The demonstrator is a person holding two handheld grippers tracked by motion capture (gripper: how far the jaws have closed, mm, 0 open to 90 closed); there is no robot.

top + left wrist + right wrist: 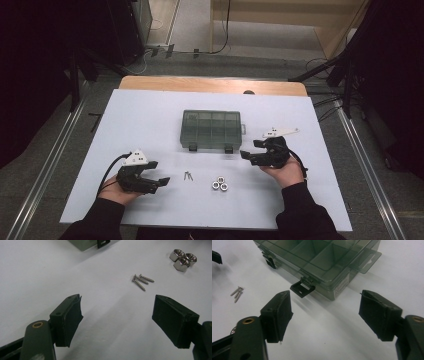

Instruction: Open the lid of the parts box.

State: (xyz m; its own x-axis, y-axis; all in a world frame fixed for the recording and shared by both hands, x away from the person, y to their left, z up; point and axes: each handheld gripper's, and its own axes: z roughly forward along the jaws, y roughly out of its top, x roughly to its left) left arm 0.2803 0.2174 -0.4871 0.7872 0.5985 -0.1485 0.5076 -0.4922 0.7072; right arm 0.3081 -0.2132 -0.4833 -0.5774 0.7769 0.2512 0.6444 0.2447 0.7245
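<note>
Latch work — right gripper point(325, 315) spread, empty, facing organizer box point(212, 128) mid-table.
Left gripper point(116, 315) also spread. Approach nr latch point(302, 288) square, pinch tab only — don't shove box.

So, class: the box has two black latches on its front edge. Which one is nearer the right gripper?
The latch near the box's hang-tab end, just beyond the right gripper; the other latch sits farther off, toward the screws.
</note>
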